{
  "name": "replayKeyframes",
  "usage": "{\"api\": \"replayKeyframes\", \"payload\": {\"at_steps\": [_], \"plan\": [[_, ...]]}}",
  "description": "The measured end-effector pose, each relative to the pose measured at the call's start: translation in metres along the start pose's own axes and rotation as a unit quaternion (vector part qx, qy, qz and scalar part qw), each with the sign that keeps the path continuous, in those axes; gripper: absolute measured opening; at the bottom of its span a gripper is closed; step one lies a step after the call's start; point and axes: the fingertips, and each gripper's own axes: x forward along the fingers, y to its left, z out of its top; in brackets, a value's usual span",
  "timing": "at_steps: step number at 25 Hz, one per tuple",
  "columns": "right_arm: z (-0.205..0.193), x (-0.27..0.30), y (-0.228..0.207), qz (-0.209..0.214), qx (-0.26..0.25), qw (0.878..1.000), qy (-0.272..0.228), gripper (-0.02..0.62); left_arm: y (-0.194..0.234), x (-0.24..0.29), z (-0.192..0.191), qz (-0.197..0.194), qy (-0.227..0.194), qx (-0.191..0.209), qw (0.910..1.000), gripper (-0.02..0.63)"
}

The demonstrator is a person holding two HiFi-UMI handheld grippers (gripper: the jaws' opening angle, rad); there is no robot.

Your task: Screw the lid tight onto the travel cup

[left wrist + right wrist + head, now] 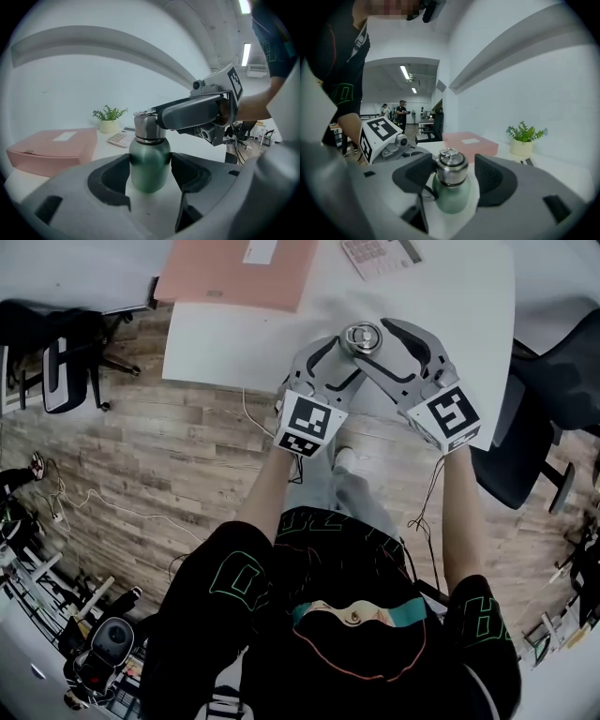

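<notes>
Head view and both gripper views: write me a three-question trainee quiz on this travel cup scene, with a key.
1. True or false: the left gripper clamps the green metal travel cup by its body.
2. Around the silver steel lid, the right gripper is: A shut on it; B open, a jaw on each side; C far from it.
3. Fill in: the flat box on the white table is ____ in colour.
Key: 1 true; 2 B; 3 pink.
</notes>
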Motion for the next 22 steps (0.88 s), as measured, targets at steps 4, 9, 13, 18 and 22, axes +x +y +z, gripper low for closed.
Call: {"api": "replayKeyframes", "payload": {"at_steps": [4,9,13,18,22], "plan": [[-0.001,0.006,0.003,0.060,-0.011,0.998,0.008,0.288,0.003,0.000,-0.001,-0.010,0.006,0.000,0.9999,0.287],[0.002,0.012,0.001,0.092,-0.005,0.996,0.008,0.266,0.005,-0.002,-0.006,-0.019,0.014,-0.006,0.9997,0.285],[0.001,0.013,0.004,0.081,-0.007,0.997,0.019,0.233,0.006,-0.003,-0.006,-0.020,0.011,-0.002,0.9997,0.285],[0.000,0.011,0.006,0.038,-0.017,0.999,0.029,0.233,0.004,-0.001,-0.003,-0.016,0.007,0.004,0.9998,0.284],[0.000,0.012,0.004,-0.008,-0.007,1.000,0.022,0.233,0.005,-0.001,-0.004,-0.014,0.006,0.005,0.9999,0.284]]}}
